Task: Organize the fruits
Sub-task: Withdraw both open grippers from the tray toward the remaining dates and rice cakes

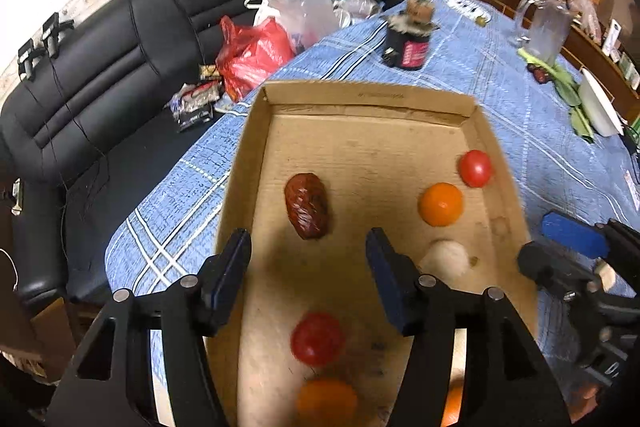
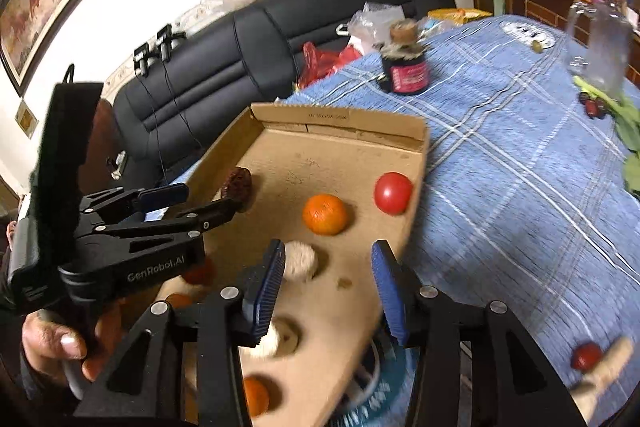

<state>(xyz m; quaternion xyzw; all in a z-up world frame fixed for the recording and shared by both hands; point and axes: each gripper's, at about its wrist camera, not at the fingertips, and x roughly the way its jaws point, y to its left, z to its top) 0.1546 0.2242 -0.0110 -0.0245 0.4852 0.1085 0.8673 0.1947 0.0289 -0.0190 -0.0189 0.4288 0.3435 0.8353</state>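
A shallow cardboard tray lies on the blue checked tablecloth. In it are a dark red date, two red tomatoes, oranges and a pale white fruit. My left gripper is open and empty above the tray, just short of the date. My right gripper is open and empty over the tray's right edge, beside the white fruit. Another tomato lies on the cloth at the right.
A dark jar stands beyond the tray. A glass pitcher, green leaves and a white bowl are at the far right. A black sofa with bags lies left of the table.
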